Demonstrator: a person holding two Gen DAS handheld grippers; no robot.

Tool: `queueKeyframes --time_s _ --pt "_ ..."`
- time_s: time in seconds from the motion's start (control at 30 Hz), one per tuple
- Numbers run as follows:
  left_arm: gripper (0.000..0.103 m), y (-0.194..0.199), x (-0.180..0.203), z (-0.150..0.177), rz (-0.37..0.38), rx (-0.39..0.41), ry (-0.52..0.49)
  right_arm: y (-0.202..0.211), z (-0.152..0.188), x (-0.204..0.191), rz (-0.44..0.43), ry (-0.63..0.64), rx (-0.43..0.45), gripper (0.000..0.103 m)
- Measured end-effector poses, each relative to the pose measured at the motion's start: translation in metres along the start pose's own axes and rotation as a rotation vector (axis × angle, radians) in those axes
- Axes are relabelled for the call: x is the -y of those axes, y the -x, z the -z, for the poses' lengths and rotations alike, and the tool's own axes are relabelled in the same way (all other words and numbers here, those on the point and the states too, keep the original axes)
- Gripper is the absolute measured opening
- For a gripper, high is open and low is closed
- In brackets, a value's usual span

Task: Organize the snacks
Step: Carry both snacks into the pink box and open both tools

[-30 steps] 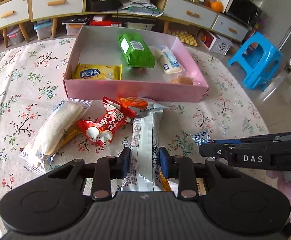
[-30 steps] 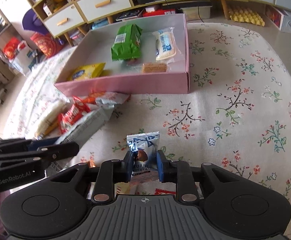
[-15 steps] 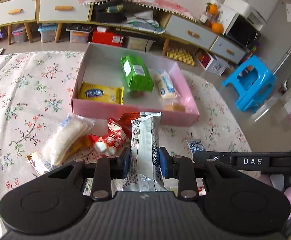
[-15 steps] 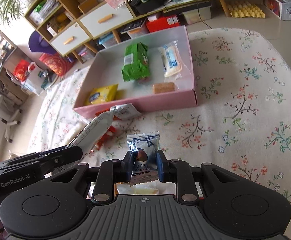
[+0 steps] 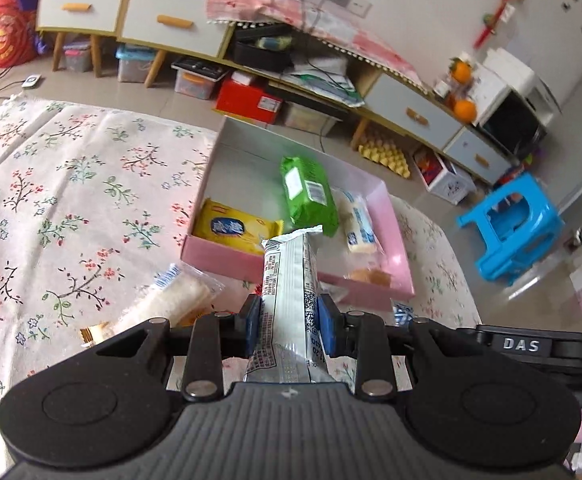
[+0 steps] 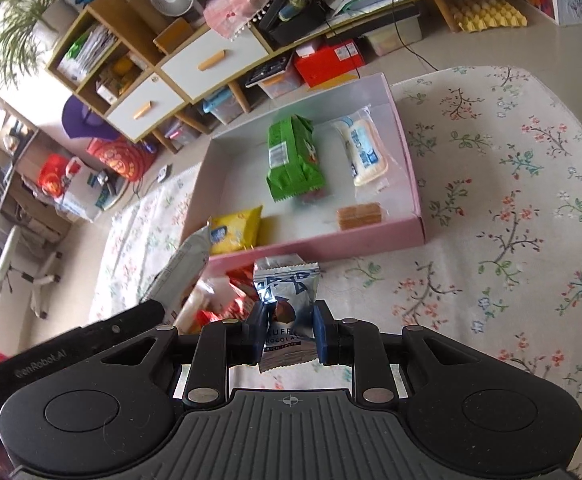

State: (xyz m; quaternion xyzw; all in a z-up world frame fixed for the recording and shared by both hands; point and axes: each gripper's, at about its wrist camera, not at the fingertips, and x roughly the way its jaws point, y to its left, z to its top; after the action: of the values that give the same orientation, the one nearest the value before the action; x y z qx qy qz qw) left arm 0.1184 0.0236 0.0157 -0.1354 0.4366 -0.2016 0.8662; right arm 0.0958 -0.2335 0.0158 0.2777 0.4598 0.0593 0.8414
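Both packets have risen off the flowered tablecloth (image 5: 71,200) since the earlier frames. My left gripper (image 5: 289,326) clamps the long silver-white wrapped bar (image 5: 289,280); my right gripper (image 6: 289,330) clamps the small silver chocolate pouch (image 6: 285,292), both just before the pink cardboard box (image 6: 331,244).

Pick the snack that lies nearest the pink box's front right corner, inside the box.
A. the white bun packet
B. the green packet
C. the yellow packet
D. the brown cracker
D: the brown cracker lies just behind the front wall of the pink box, near its right end.
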Motion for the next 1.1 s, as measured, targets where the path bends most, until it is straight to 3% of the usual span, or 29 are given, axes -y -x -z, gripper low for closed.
queueKeyframes --time_s 0.57,0.9,1.1 --pt "0.027 -0.061 0.004 -0.044 -0.099 0.089 -0.035 -0.053 -0.046 0.009 -0.051 -0.023 0.077 0.024" --pt "0.028 -0.093 0.008 -0.053 -0.185 0.124 -0.110 -0.065 -0.051 0.011 -0.040 0.062 0.099 0.028" --pt "0.029 -0.097 0.003 -0.055 -0.188 0.131 -0.123 -0.066 -0.049 0.003 -0.019 0.137 0.106 0.028"
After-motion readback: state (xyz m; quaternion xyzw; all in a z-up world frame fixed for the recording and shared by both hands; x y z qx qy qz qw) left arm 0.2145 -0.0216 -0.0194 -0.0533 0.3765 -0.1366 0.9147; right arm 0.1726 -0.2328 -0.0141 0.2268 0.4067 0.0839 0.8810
